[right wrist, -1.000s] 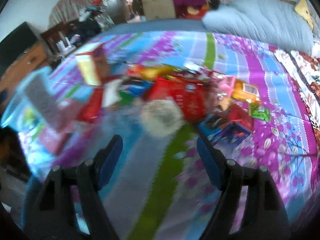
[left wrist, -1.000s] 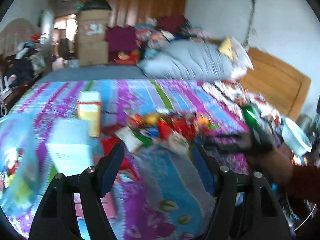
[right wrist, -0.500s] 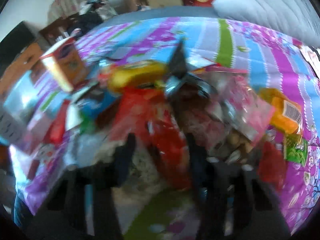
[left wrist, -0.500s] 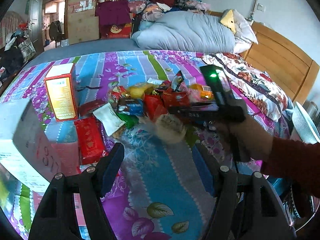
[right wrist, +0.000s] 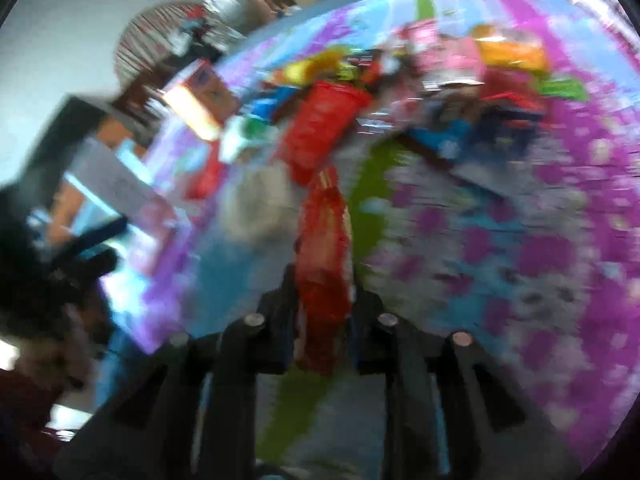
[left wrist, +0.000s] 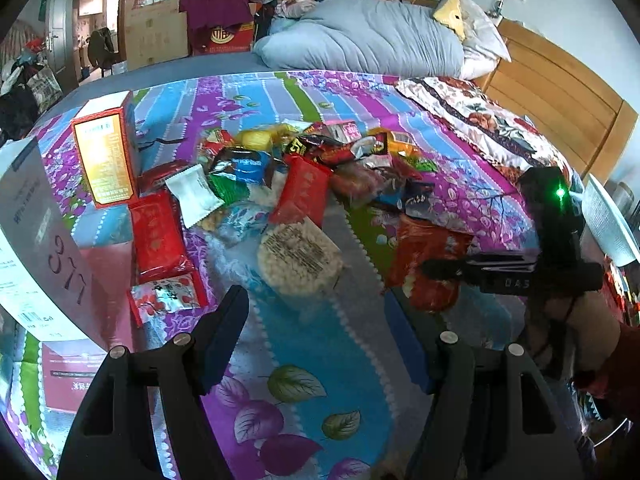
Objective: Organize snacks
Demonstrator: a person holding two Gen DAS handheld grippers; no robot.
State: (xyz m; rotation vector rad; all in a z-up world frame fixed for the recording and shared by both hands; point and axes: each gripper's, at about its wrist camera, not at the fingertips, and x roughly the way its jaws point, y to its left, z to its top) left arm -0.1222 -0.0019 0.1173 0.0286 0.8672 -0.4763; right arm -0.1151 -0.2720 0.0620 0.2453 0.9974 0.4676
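A heap of snack packets (left wrist: 304, 168) lies on the striped bedspread (left wrist: 328, 344). My left gripper (left wrist: 316, 304) hovers open just short of a round rice-cracker pack (left wrist: 300, 256), nothing between its fingers. In the right wrist view, which is blurred, my right gripper (right wrist: 322, 284) has a crumpled red snack bag (right wrist: 324, 248) between its pads, pressed from both sides while the jaws are opening. From the left wrist view the right gripper (left wrist: 436, 270) shows at the right, a hand behind it, with the same red snack bag (left wrist: 424, 256) hanging at its tips above the bedspread.
An orange carton (left wrist: 106, 160) stands upright at the left, with a grey cardboard box (left wrist: 40, 240) nearer to me. Flat red packets (left wrist: 158, 236) lie beside them. A folded grey quilt (left wrist: 360, 40) and pillows sit at the far end; a wooden headboard (left wrist: 560, 92) is at the right.
Both grippers have come down and closer to the snacks. The right gripper went into the heap, closed on a red bag and drew it back out toward me.
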